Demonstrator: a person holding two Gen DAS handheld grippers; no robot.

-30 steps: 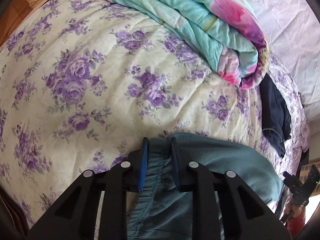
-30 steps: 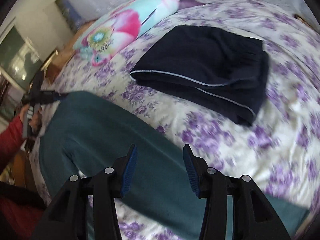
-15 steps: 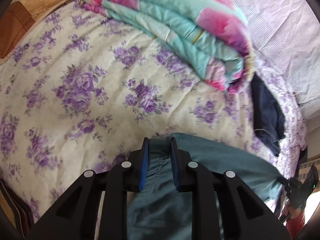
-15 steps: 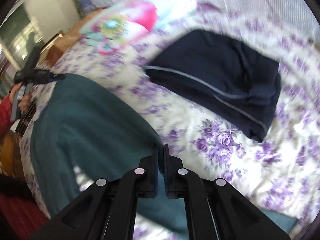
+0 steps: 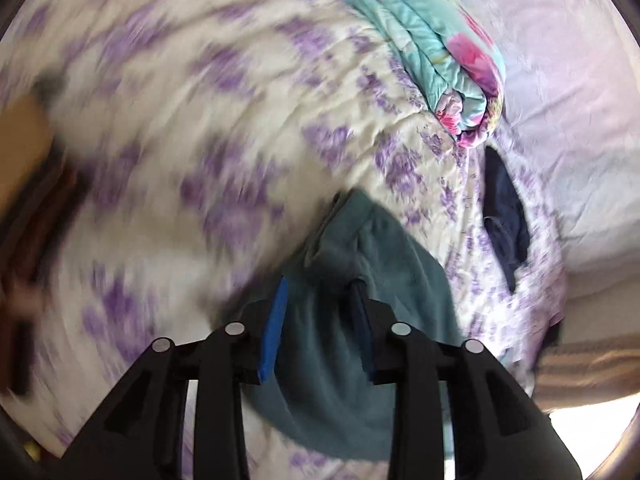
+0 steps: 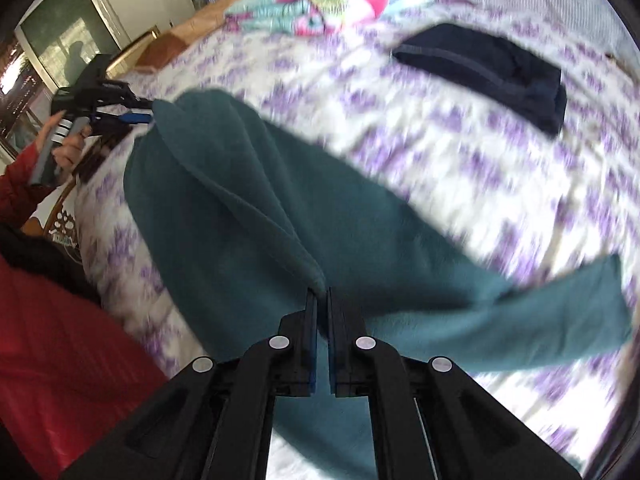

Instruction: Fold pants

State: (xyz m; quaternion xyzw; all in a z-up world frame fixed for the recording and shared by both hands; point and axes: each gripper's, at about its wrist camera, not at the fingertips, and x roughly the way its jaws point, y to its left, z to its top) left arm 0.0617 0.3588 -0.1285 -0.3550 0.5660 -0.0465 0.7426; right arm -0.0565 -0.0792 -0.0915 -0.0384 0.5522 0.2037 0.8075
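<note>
Teal pants [image 6: 240, 184] lie across a floral bedspread [image 5: 200, 120], one leg trailing to the right [image 6: 560, 320]. My right gripper [image 6: 322, 300] is shut on a raised fold of the teal cloth, which runs up into its closed jaws. My left gripper [image 5: 318, 292] hangs over the waist end of the pants [image 5: 360, 260]; its jaws are opening, the cloth shows between the blue pads, and they do not look pressed on it. In the right wrist view the left gripper [image 6: 132, 118] sits at the pants' far corner, held by a hand [image 6: 68, 148].
Dark navy pants [image 6: 488, 68] lie folded further back on the bed, also seen as dark navy pants [image 5: 506, 216]. A folded turquoise and pink quilt [image 5: 432, 52] rests beyond. A red sleeve [image 6: 24, 188] and red clothing [image 6: 60, 360] fill the near left.
My right gripper went from open to shut on a fold of the teal pants and swept sideways with it. The left jaws have spread wider and that view has swung across the bed.
</note>
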